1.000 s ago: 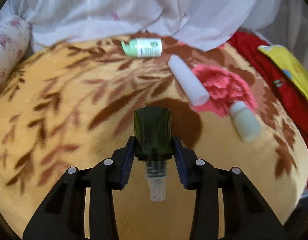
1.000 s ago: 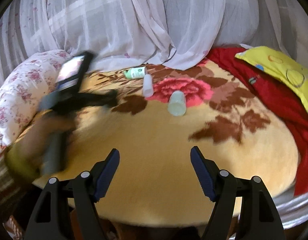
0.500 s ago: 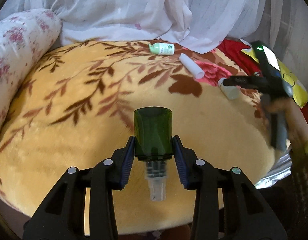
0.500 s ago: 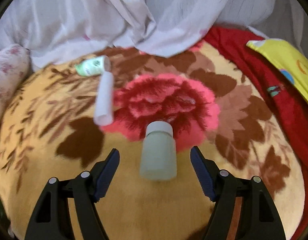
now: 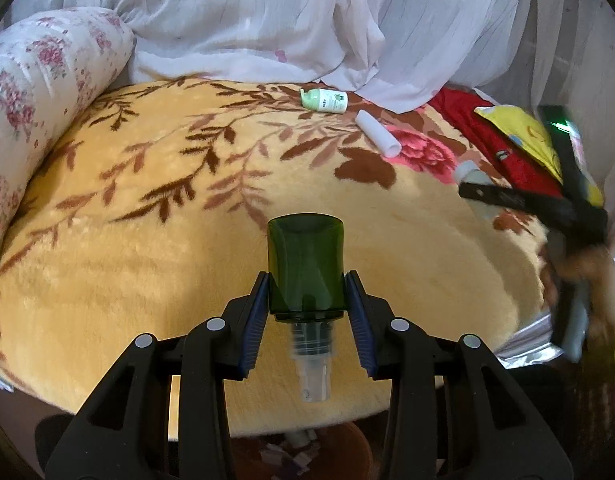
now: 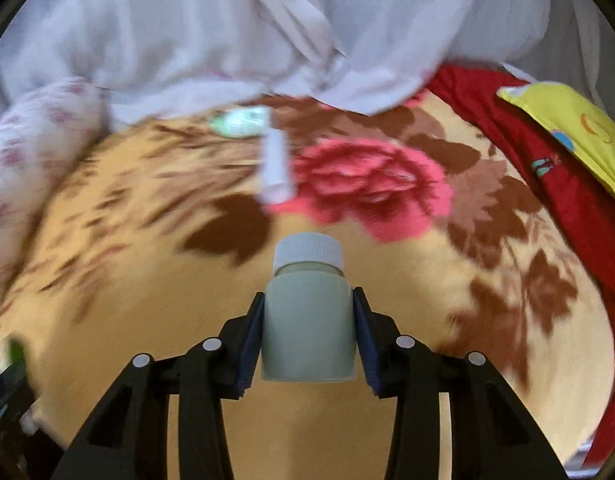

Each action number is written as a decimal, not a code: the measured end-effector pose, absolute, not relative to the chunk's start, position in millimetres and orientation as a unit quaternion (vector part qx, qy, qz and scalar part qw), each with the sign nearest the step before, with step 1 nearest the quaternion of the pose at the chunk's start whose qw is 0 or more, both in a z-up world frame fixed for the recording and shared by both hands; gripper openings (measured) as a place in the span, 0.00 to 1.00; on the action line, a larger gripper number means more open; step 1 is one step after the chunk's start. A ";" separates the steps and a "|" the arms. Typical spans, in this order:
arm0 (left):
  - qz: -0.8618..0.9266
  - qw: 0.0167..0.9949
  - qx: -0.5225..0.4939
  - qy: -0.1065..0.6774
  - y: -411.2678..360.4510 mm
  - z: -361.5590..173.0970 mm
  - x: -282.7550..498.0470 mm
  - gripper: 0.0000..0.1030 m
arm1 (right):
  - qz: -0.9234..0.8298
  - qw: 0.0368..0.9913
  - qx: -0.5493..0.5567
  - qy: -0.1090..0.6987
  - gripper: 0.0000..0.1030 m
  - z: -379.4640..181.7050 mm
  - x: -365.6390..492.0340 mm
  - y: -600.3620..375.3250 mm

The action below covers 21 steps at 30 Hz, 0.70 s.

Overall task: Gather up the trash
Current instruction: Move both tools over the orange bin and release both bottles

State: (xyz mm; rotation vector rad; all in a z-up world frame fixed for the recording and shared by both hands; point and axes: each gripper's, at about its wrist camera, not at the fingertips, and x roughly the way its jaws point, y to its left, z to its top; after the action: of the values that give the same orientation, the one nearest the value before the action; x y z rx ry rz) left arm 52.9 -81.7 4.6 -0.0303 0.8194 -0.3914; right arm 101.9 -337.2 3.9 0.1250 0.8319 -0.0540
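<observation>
A bed fills both views, covered by a yellow plush blanket (image 5: 147,248) patterned with brown leaves and a pink rose, with white sheer curtains (image 5: 307,20) across the top of the frame, a floral bolster (image 5: 35,92) at the upper left, and a red cloth (image 6: 547,168) and yellow pillow (image 6: 567,128) at the right. The left gripper (image 5: 306,312) is clamped on a dark green spray bottle (image 5: 306,268), its long axis running up the frame, base pointing away and clear nozzle toward the camera. Half a second ago the right gripper (image 6: 308,338) stood open around the pale jar (image 6: 308,320); now its pads press the jar's sides, white cap pointing away toward frame centre. Near the curtains, above centre, lie a small green-and-white bottle (image 5: 325,101) and a white tube (image 5: 377,138), both on their sides.
</observation>
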 end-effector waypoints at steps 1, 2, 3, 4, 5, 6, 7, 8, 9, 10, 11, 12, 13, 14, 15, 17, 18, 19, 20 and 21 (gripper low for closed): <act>-0.190 0.898 -0.015 0.396 -80.7 4.4 48.2 0.37 | -0.008 0.916 0.062 0.396 0.41 8.0 82.8 -325.9; -0.193 0.897 -0.018 0.398 -78.3 3.2 40.6 0.37 | 0.011 0.918 0.065 0.391 0.41 10.8 64.2 -314.2; -0.194 0.896 -0.021 0.399 -76.4 2.6 35.7 0.37 | 0.033 0.919 0.068 0.387 0.41 12.7 43.8 -301.2; -0.196 0.894 -0.022 0.401 -74.5 1.2 29.9 0.37 | 0.047 0.919 0.067 0.386 0.41 12.4 30.1 -290.7; -0.198 0.893 -0.021 0.405 -71.8 -1.5 21.4 0.37 | 0.064 0.918 0.064 0.386 0.41 10.9 12.8 -277.4; -0.199 0.891 -0.022 0.407 -68.8 -3.9 14.3 0.36 | 0.075 0.917 0.065 0.386 0.41 8.9 1.6 -269.3; -0.200 0.889 -0.020 0.412 -65.4 -7.1 6.2 0.37 | 0.098 0.912 0.070 0.393 0.41 3.5 -15.0 -255.2; -0.200 0.887 -0.018 0.415 -63.3 -9.1 1.8 0.37 | 0.112 0.907 0.070 0.400 0.41 -1.3 -24.0 -245.9; -0.199 0.885 -0.016 0.422 -59.0 -13.3 -6.2 0.37 | 0.121 0.903 0.069 0.406 0.41 -5.6 -31.6 -237.7; -0.198 0.883 -0.014 0.426 -55.6 -16.4 -10.7 0.37 | 0.134 0.896 0.062 0.419 0.41 -15.3 -43.4 -223.8; -0.196 0.880 -0.013 0.433 -50.2 -21.3 -17.7 0.37 | 0.143 0.890 0.053 0.430 0.41 -23.7 -50.4 -213.3; -0.194 0.877 -0.012 0.440 -45.9 -26.2 -23.7 0.37 | 0.147 0.886 0.047 0.437 0.41 -29.3 -53.5 -207.8; -0.192 0.874 -0.011 0.447 -41.5 -30.7 -28.6 0.37 | 0.154 0.879 0.043 0.449 0.41 -38.9 -59.8 -199.4; -0.190 0.869 -0.013 0.457 -36.5 -37.0 -33.5 0.37 | 0.162 0.872 0.042 0.461 0.41 -47.9 -63.6 -193.2; -0.187 0.864 -0.014 0.467 -32.7 -42.8 -36.9 0.37 | 0.169 0.864 0.042 0.472 0.41 -55.7 -65.8 -187.8; -0.183 0.857 -0.013 0.482 -27.9 -52.3 -41.2 0.37 | 0.181 0.849 0.045 0.494 0.41 -72.6 -69.3 -177.1; -0.182 0.853 -0.015 0.488 -25.6 -56.5 -43.0 0.37 | 0.187 0.841 0.043 0.506 0.41 -80.4 -70.1 -171.9; -0.181 0.847 -0.012 0.499 -24.7 -61.6 -44.6 0.37 | 0.189 0.838 0.041 0.510 0.41 -84.3 -72.9 -169.1; -0.180 0.843 -0.010 0.506 -23.9 -64.4 -45.5 0.37 | 0.190 0.835 0.037 0.516 0.41 -89.0 -74.9 -165.2; -0.178 0.840 -0.013 0.512 -22.0 -67.0 -47.3 0.38 | 0.191 0.831 0.032 0.522 0.42 -92.9 -77.1 -161.7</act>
State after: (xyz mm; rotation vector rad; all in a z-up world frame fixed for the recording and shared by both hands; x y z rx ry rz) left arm -47.3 -22.0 -67.0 -0.0275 1.0829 -0.3773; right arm -77.1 -161.7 -92.9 0.0672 1.1062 0.4057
